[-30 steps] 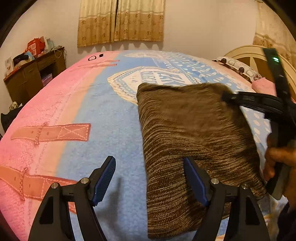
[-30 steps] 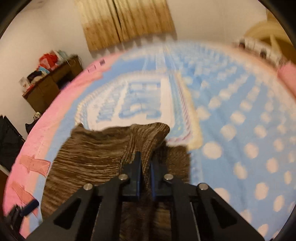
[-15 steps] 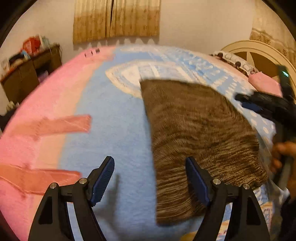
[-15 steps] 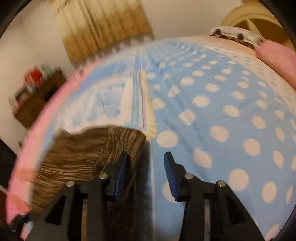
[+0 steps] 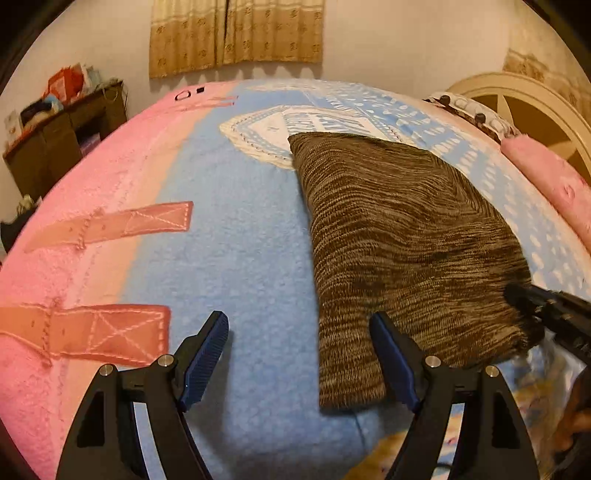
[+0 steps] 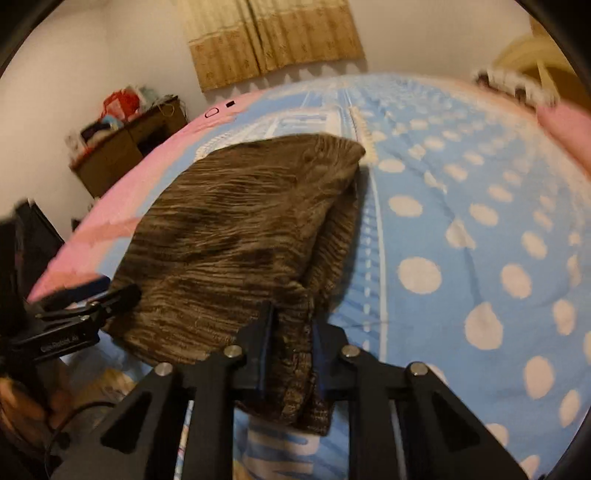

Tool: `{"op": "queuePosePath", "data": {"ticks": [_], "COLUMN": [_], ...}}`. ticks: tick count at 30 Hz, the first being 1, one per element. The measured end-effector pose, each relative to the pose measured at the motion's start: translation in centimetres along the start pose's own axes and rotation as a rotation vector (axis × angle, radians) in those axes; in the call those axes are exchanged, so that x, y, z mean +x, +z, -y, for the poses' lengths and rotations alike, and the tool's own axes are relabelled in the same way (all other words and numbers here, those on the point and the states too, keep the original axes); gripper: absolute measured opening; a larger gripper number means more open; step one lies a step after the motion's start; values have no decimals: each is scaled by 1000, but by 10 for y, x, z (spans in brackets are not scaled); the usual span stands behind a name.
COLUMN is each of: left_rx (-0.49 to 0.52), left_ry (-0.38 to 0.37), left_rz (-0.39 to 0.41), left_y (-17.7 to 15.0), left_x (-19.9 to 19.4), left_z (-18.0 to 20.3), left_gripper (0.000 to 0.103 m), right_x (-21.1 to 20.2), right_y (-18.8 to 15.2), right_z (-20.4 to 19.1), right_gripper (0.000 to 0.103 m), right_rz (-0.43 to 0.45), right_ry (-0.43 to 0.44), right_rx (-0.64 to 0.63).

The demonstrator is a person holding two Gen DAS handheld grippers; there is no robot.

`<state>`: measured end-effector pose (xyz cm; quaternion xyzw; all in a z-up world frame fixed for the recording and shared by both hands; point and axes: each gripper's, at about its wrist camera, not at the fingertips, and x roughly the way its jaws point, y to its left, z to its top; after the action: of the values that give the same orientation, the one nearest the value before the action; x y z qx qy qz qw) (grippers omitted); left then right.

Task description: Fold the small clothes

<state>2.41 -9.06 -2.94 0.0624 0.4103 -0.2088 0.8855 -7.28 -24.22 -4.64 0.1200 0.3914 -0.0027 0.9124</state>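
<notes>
Brown knit garment [image 5: 402,236] lies folded on the bed's blanket [image 5: 236,236], over the blue part of it, its far corner reaching onto the white crest print. Seen from the right wrist, the garment [image 6: 236,236] is doubled over, with a second layer showing along its right edge.

Right claw [image 6: 290,328] is closed on the near right corner of the garment; the knit fabric is bunched between its two fingers and hangs a little below them. In the left wrist view this right claw [image 5: 517,295] shows only as a black tip at the garment's near right corner.

Left claw [image 5: 299,354] is spread wide and holds nothing. Its left finger stands over bare blue blanket, and its right finger is over the garment's near left part; whether it touches the fabric I cannot tell.

A wooden cabinet [image 5: 62,136] stands beside the bed at the far left, under tan curtains [image 5: 236,33].
</notes>
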Motion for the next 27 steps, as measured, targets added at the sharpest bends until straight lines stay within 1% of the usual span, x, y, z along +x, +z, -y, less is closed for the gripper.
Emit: {"op": "queuePosePath", "data": {"ticks": [1, 2, 4, 6, 8, 9, 10, 11, 12, 13, 15, 16, 18, 20, 21, 22, 23, 24, 26, 27], "left_rx": [9, 22, 36, 51, 65, 74, 79, 79, 73, 64, 61, 57, 34, 28, 14, -34, -61, -90, -99, -92], "left_ry": [-2, -10, -26, -23, -7, 0, 7, 16, 17, 17, 10, 17, 64, 100, 89, 38, 14, -2, -37, -42], "left_rz": [-1, -4, -14, -6, 42, 76, 99, 126, 135, 141, 146, 143, 111, 34, -3, 7, 27, 12, -32, -29], "left_y": [0, -1, -2, 0, 8, 15, 21, 33, 42, 55, 75, 82, 92, 90, 85, 76, 73, 74, 84, 91], "left_x": [-1, -2, -3, -8, -19, -26, -28, -29, -28, -24, -9, -2, 24, 56, 67, 72, 70, 71, 70, 66], "left_z": [-1, -2, -2, -3, -3, -3, -3, -2, 0, 4, 13, 15, 19, 17, 13, 2, -5, -12, -17, -18], "left_gripper": [79, 79, 79, 79, 79, 79, 79, 79, 79, 79, 79, 79, 79, 79, 81, 82, 84, 87, 87, 87], "right_x": [-6, -8, -8, -13, -19, -22, -30, -39, -44, -50, -45, -38, -14, 24, 40, 38, 35, 33, 28, 24], "right_y": [-3, -8, -23, -29, -25, -20, -15, -8, -2, 11, 28, 35, 46, 47, 42, 34, 33, 32, 40, 43], "right_z": [5, 11, 21, 29, 33, 33, 34, 33, 30, 25, 13, 7, -2, -7, -4, 1, 4, 6, 10, 11], "right_gripper": [17, 16, 13, 13, 20, 20, 20, 22, 23, 23, 23, 23, 23, 23, 23, 22, 22, 22, 23, 25], "right_rz": [-12, -25, -39, -27, -40, -40, -12, 43, 81, 134, 169, 171, 151, 65, 10, 37, 47, 36, 8, 12], "right_ry": [39, 50, 22, 44, 60, 51, 28, 5, 0, 11, 40, 45, 32, 1, -31, -28, -7, 0, 28, 34], "right_rx": [33, 56, 65, 86, 105, 109, 112, 105, 96, 76, 53, 43, 13, -30, -37, -34, -26, -22, -4, 2]}}
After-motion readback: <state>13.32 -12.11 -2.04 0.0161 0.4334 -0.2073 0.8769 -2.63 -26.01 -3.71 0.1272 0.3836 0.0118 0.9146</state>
